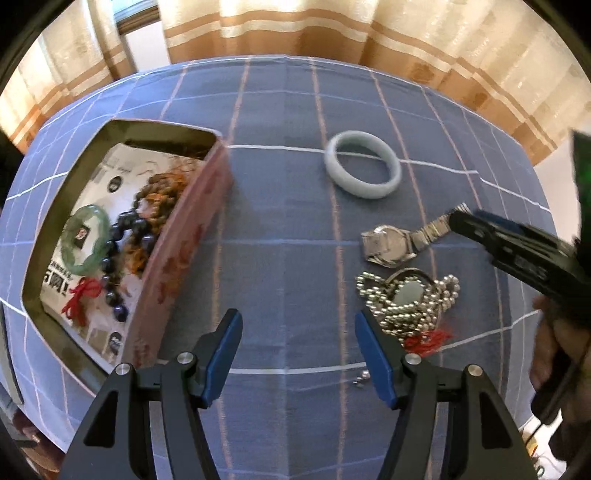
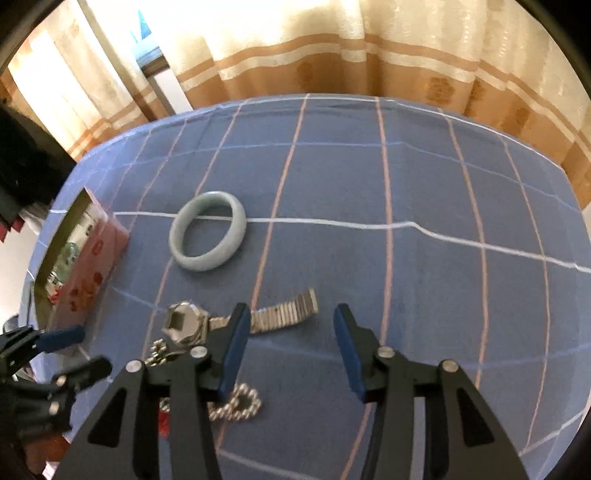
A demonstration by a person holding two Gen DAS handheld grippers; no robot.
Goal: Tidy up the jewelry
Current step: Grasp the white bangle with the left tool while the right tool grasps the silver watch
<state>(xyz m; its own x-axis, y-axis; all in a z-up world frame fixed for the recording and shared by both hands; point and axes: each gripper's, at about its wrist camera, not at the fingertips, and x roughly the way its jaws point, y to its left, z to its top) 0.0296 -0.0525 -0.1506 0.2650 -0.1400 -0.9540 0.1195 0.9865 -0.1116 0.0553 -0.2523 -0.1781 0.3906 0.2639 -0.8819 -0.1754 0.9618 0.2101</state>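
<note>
- The left gripper hangs over the table with its jaws spread wide and nothing between them, only blue checked cloth below.
- The right gripper also has its jaws parted and empty; they stand above the metal strap of the watch, not pinching it.
- Seen from the left wrist, the right gripper comes in from the right edge, its tip over the far end of the watch strap, with a hand behind it.
- Just nearer than the watch lies a heap of silver bead chain with a pale pendant and a red tassel.
- Two tiny loose beads sit near the left gripper's right jaw.
- Farther off, alone on the cloth, lies a pale bangle.
- At the left stands an open pink box, holding a green bangle, dark beads, brown beads and a red knot.
- Striped curtains hang beyond the table.
</note>
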